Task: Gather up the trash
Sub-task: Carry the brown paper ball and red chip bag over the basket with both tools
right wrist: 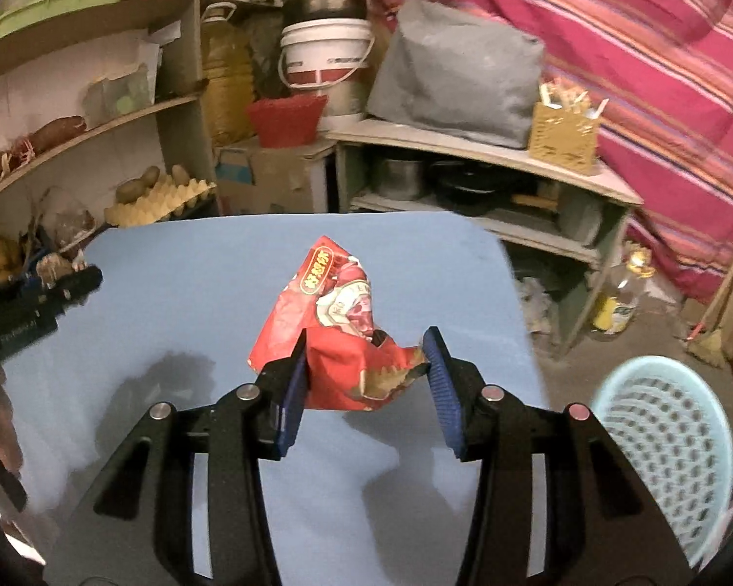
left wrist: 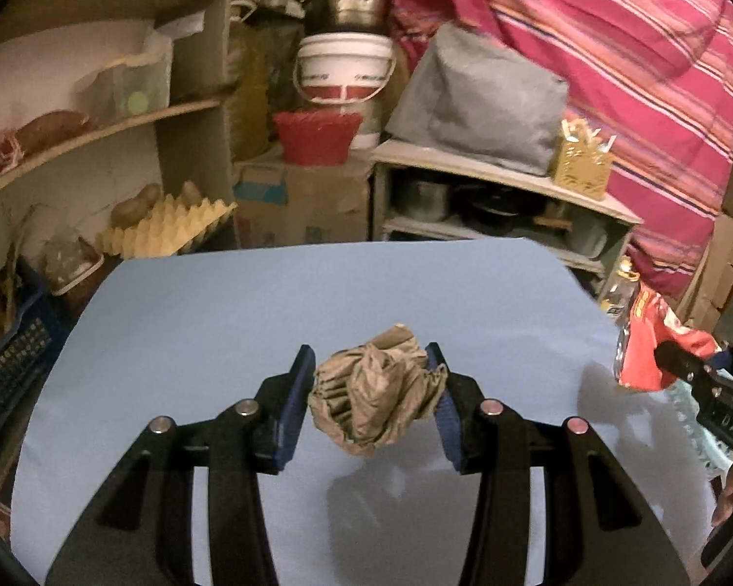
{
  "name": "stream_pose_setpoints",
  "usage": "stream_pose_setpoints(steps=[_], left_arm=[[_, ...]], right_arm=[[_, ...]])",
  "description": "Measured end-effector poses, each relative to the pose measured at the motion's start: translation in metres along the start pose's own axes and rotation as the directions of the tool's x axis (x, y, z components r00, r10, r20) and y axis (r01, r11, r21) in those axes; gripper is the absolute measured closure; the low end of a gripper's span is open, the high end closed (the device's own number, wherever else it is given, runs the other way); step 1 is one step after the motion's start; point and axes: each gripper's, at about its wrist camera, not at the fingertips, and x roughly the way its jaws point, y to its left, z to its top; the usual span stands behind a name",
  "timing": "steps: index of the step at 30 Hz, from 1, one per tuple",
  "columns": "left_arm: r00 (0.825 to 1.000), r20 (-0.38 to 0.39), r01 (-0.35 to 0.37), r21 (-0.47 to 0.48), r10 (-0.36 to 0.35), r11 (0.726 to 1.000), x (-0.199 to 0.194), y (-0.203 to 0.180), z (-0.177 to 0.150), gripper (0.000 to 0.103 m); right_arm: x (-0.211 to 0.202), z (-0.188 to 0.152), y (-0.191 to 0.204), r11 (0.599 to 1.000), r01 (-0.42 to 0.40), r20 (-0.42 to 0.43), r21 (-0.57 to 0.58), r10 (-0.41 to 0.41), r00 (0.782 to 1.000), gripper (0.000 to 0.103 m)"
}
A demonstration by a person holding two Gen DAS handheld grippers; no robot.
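My left gripper (left wrist: 372, 381) is shut on a crumpled brown paper ball (left wrist: 376, 393) and holds it above the blue table (left wrist: 210, 312); its shadow lies below. My right gripper (right wrist: 366, 361) is shut on a crumpled red snack wrapper (right wrist: 339, 337), held above the blue table (right wrist: 195, 263). The wrapper also shows at the right edge of the left wrist view (left wrist: 655, 342), and the left gripper shows at the left edge of the right wrist view (right wrist: 39, 293). A light blue perforated basket (right wrist: 659, 449) sits low at the right, beside the table.
Shelves with an egg tray (left wrist: 166, 224) and potatoes stand at the left. A low shelf (right wrist: 484, 156) with pots, a grey cover and a yellow holder stands behind the table. A bottle (right wrist: 620, 293) stands on the floor at the right. A striped red cloth hangs behind.
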Motion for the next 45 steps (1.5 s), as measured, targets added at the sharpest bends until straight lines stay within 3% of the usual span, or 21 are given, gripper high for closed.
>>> stream_pose_setpoints(steps=[11,17,31,39,45], left_arm=[[0.998,0.046,0.050,0.061,-0.052,0.997,-0.033,-0.082,0.002,0.057],[0.990,0.063,0.116,0.096,-0.122,0.989,-0.040,-0.140,0.003,0.057],[0.957,-0.001,0.287,0.186,-0.292,0.940,-0.010,-0.301,-0.016,0.057],[0.943,-0.022,0.326,0.234,-0.331,0.916,0.008,-0.364,-0.033,0.057],[0.928,-0.096,0.372,0.222,-0.359,0.901,0.032,-0.392,-0.034,0.054]], right_arm=[[-0.058,-0.026,-0.097,0.992,0.061,0.041,0.107,-0.065,0.997,0.057],[-0.081,-0.041,-0.140,0.983,0.095,0.036,0.158,-0.102,0.994,0.057],[-0.118,-0.091,-0.252,0.929,0.220,0.009,0.298,-0.233,0.972,0.057],[-0.121,-0.102,-0.283,0.899,0.245,-0.004,0.363,-0.261,0.965,0.057],[-0.120,-0.106,-0.296,0.884,0.243,-0.015,0.400,-0.259,0.966,0.056]])
